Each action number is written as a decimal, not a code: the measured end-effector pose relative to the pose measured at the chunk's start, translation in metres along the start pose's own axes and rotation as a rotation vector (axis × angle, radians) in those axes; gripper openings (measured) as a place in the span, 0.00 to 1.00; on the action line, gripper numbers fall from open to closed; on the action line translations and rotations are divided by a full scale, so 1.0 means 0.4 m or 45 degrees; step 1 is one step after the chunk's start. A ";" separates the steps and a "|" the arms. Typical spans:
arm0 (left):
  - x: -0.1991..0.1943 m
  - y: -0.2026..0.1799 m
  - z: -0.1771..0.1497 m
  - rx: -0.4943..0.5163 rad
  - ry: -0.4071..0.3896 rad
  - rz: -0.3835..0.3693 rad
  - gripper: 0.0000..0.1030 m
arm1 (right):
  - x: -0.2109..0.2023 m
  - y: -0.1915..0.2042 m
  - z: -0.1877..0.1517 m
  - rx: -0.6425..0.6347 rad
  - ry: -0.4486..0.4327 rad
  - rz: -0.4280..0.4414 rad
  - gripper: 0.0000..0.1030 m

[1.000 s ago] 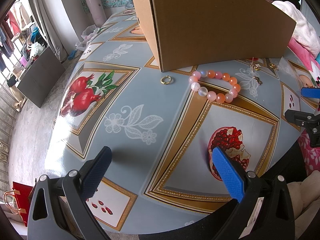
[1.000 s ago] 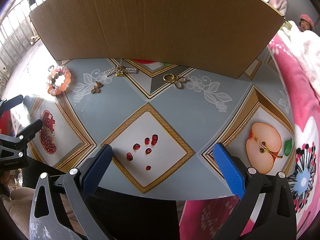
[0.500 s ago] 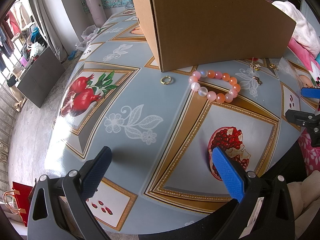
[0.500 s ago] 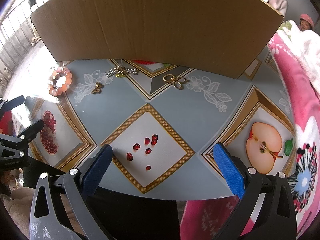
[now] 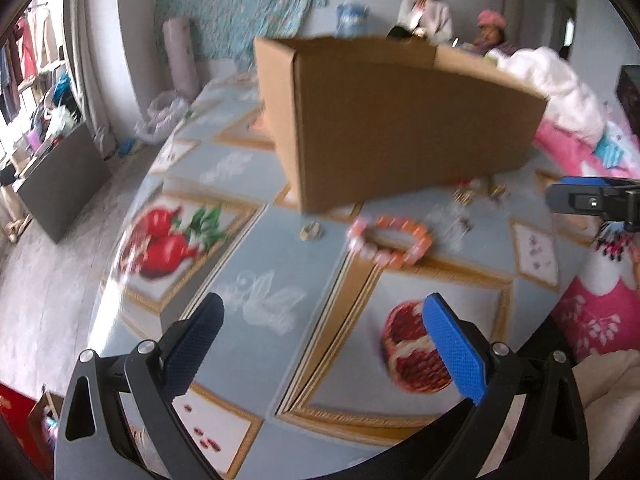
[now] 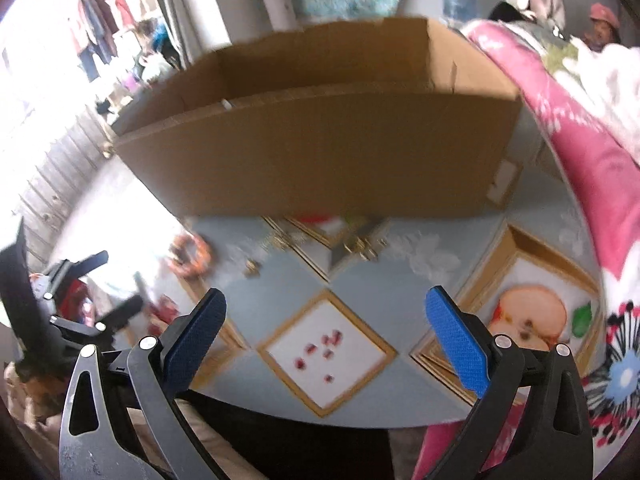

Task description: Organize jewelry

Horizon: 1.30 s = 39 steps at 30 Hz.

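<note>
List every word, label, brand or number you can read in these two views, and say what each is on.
None can be read.
Cardboard box: plain brown sides, no print showing.
Tablecloth: fruit and flower pictures only, no lettering.
Both views are motion-blurred, so any small print would be lost.

No readable text, labels, brands or nos. anywhere; both views blurred, cardboard box [image 5: 404, 120] faces plain, tablecloth [image 6: 384, 280] pics only.
</note>
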State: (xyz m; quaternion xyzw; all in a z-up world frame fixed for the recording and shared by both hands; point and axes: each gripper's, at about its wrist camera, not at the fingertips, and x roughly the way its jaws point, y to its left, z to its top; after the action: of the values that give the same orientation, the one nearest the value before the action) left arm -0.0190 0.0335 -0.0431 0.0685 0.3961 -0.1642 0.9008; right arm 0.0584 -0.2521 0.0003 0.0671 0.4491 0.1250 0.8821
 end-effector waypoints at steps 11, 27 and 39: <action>-0.008 0.011 0.058 0.007 -0.124 -0.086 0.70 | -0.020 0.039 0.050 -0.011 -0.079 0.118 0.68; 0.059 0.074 0.177 -0.114 -0.153 -0.138 0.37 | 0.027 -0.023 0.121 0.151 -0.129 0.126 0.30; 0.043 0.000 0.130 -0.005 0.007 -0.302 0.37 | 0.017 -0.035 0.066 0.121 -0.123 0.199 0.35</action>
State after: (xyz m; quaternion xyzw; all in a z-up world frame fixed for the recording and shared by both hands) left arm 0.0278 0.0164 -0.0208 0.0198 0.4042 -0.2686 0.8741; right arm 0.0858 -0.2639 0.0071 0.1498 0.4047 0.1686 0.8862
